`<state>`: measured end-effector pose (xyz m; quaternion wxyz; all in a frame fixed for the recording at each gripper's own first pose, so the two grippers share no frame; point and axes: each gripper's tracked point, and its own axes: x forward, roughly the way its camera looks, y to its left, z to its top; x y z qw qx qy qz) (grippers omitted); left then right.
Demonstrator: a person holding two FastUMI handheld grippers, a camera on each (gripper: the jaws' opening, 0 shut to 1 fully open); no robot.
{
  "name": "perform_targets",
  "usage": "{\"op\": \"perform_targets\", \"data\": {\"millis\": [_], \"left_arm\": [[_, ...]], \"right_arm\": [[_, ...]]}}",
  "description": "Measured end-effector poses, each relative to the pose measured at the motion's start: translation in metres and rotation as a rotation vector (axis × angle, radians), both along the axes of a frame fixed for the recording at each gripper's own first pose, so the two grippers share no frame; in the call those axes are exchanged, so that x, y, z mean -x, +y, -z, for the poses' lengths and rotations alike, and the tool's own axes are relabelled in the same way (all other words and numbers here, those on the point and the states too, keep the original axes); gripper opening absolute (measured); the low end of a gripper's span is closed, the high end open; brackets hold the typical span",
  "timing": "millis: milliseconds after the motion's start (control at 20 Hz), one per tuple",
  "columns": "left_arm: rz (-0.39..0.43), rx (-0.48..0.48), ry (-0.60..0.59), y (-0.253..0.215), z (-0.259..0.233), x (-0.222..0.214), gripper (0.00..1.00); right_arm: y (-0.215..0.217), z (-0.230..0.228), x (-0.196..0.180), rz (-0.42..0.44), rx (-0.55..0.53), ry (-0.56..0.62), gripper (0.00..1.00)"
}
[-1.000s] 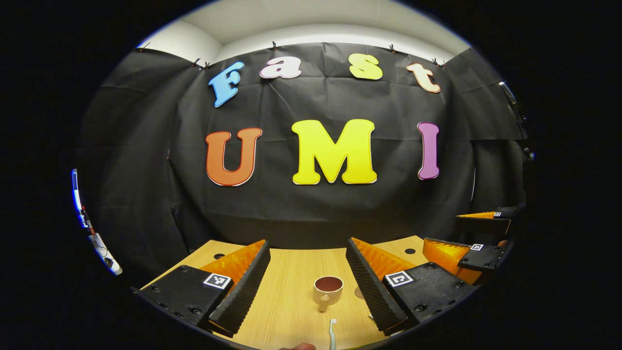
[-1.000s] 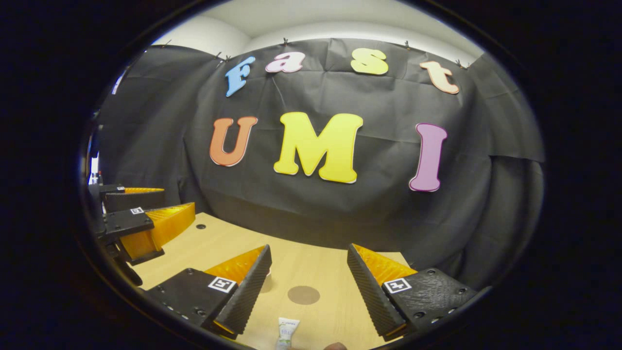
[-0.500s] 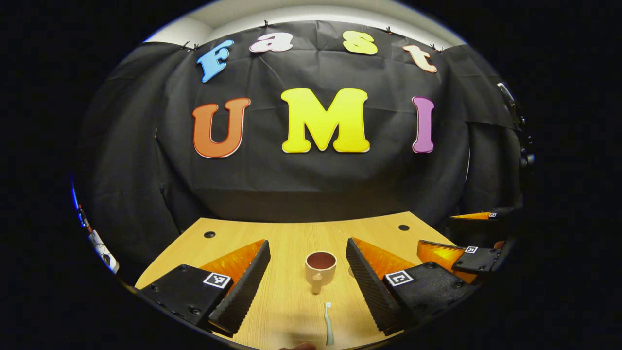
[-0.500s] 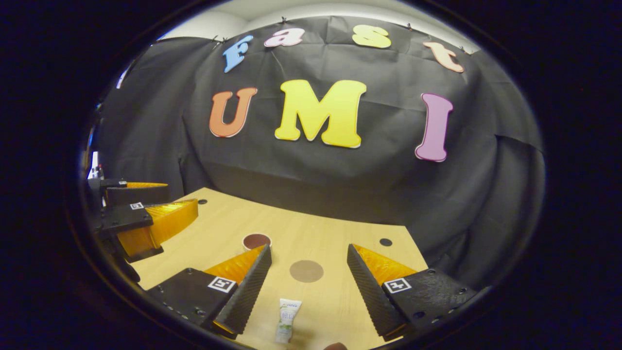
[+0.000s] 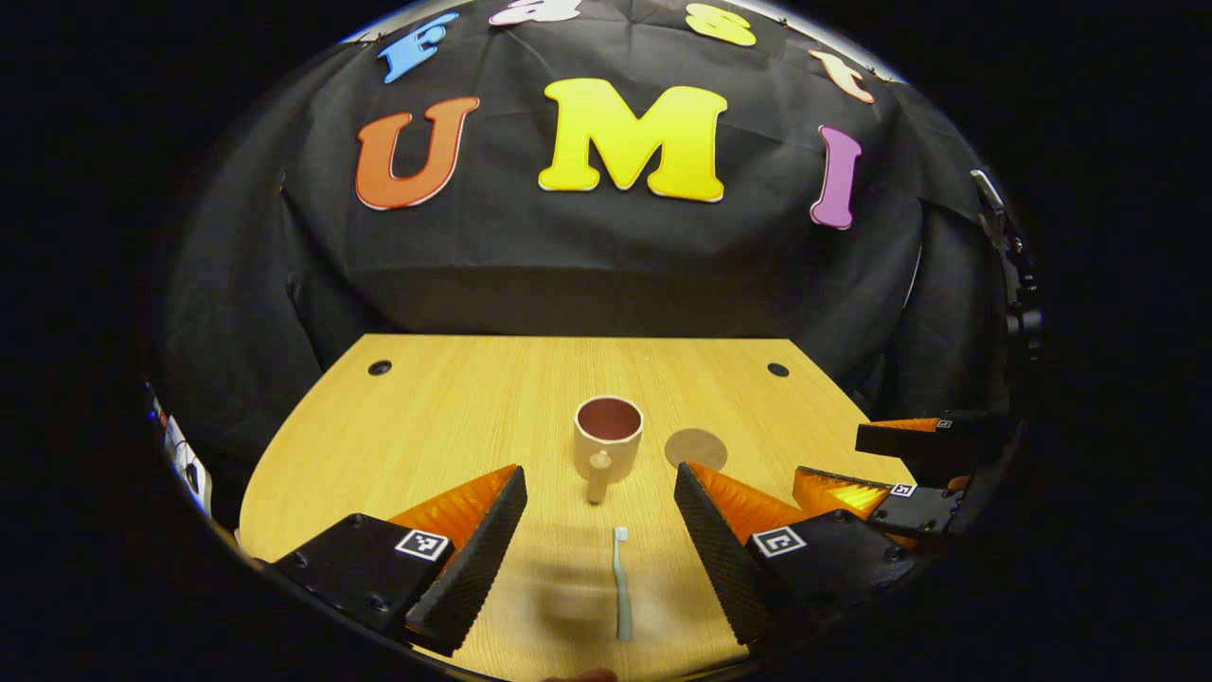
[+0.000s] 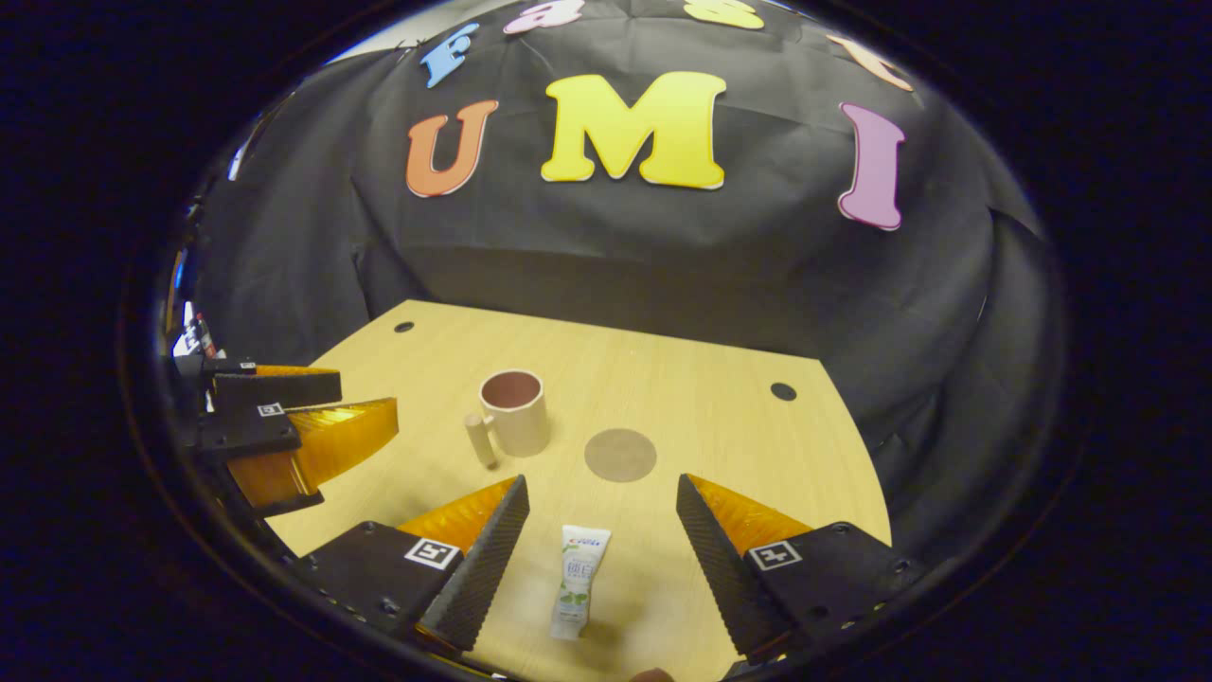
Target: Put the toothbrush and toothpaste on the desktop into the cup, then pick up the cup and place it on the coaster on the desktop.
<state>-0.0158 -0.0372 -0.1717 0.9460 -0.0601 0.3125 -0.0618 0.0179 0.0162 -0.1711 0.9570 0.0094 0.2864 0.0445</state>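
Both claws are hanging released above the table (image 5: 426, 407): the left claw (image 5: 600, 516) is straddling the toothbrush (image 5: 621, 583), the right claw (image 6: 600, 526) the toothpaste (image 6: 578, 580). Best lowering squarely, then pinching mid-length. Beyond are standing the empty cup (image 5: 607, 438) and, just beside it, the coaster (image 5: 696, 448). The tube's near end is lying in shadow.

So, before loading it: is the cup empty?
Empty: the upright cup shows a bare inside; toothbrush and toothpaste lie on the table.
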Motion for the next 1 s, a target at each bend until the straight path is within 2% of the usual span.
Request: {"op": "perform_targets", "data": {"millis": [200,450,550,650,1000], "left_arm": [[0.02,-0.023,0.133,0.002,0.031,0.009,1.0],[0.049,0.034,0.304,-0.013,0.071,0.022,1.0],[0.059,0.057,0.378,-0.019,0.085,0.027,1.0],[0.073,0.053,0.439,-0.024,0.097,0.027,1.0],[0.095,0.055,0.616,-0.033,0.123,0.045,1.0]], "right_arm": [[0.006,0.033,0.006,-0.019,-0.004,0.129,0.95],[0.007,0.08,0.006,-0.023,0.011,0.277,0.96],[0.012,0.095,0.01,-0.043,-0.002,0.345,0.89],[0.014,0.108,0.011,-0.05,-0.002,0.393,0.85],[0.014,0.139,0.013,-0.061,0.056,0.504,0.84]]}}
